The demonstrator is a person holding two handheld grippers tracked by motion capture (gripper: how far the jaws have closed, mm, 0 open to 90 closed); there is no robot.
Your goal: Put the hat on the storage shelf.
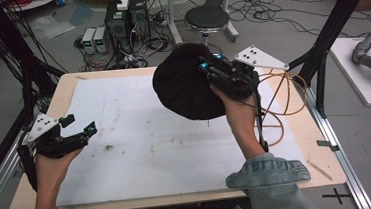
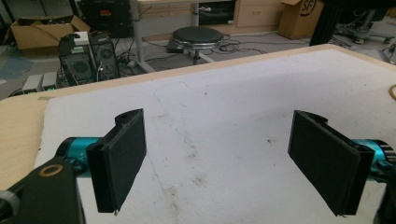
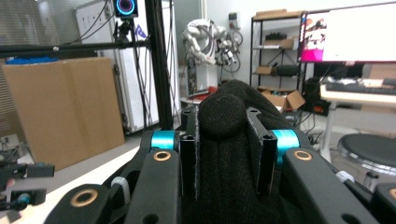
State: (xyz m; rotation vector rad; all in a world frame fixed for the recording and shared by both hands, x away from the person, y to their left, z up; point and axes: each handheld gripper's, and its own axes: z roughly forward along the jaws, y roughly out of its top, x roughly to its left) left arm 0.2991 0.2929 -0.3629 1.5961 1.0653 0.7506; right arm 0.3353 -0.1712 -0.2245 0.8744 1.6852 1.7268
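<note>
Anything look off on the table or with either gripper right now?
Nothing damaged or spilled. The white mat has a few dark smudges. The right gripper pinches a black knit hat held above the mat; the left gripper is open, empty.

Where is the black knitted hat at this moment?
The black knitted hat is pinched in the right gripper and hangs above the far right part of the white mat; in the right gripper view its fabric bulges between the closed jaws.
</note>
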